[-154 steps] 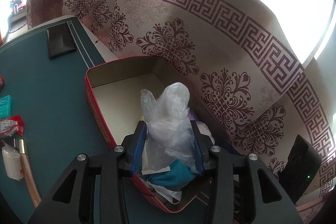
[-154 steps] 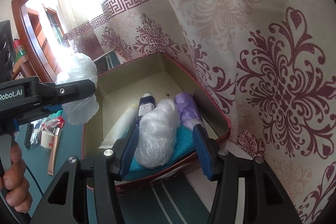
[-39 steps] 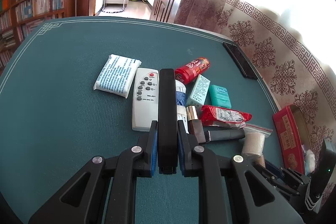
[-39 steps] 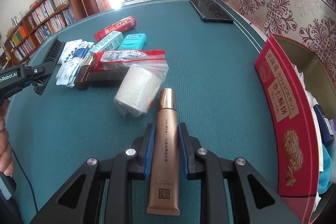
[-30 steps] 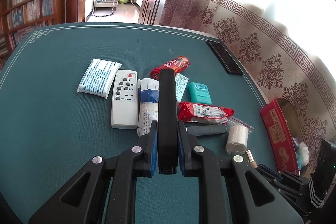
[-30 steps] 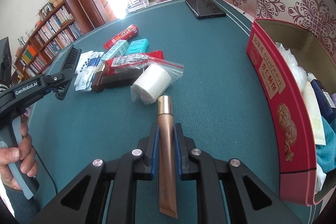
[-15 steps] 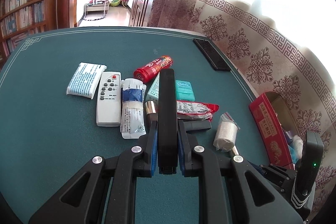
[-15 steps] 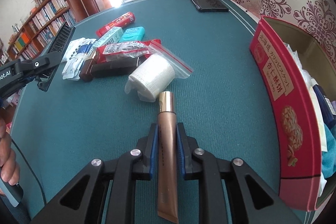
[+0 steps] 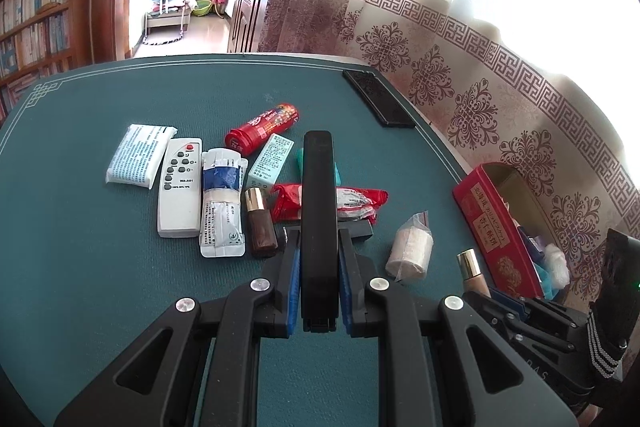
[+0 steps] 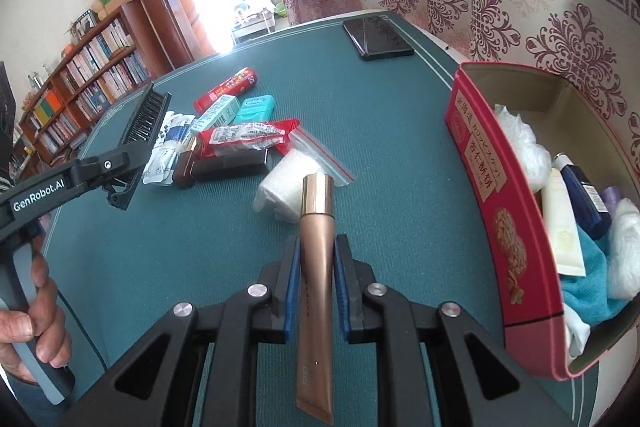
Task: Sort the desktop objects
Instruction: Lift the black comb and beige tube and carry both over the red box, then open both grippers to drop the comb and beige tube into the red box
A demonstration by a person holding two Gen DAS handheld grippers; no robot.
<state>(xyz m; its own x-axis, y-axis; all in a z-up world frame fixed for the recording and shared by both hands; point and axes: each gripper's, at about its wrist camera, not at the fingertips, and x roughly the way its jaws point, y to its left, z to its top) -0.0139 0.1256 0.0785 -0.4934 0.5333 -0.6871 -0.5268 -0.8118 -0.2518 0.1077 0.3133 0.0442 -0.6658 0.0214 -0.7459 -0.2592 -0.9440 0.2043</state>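
Comb [image 9: 318,211] clamped in my left tongs [image 9: 319,259], cosmetic tube [image 10: 316,247] in my right tongs [image 10: 317,259]; next, carry both into the red box [image 10: 504,227].

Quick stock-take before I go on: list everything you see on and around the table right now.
table: 1, teal, under everything
comb: 1, black, in left hand-held gripper
cosmetic tube: 1, bronze, in right hand-held gripper
box: 1, red, table's right edge, partly filled
remote: 1, white, left of pile
tissue pack: 1, white, beside remote
red tube: 1, behind pile
bagged roll: 1, white, near box
phone: 1, black, far edge
left hand-held gripper: shut on comb
right hand-held gripper: shut on cosmetic tube
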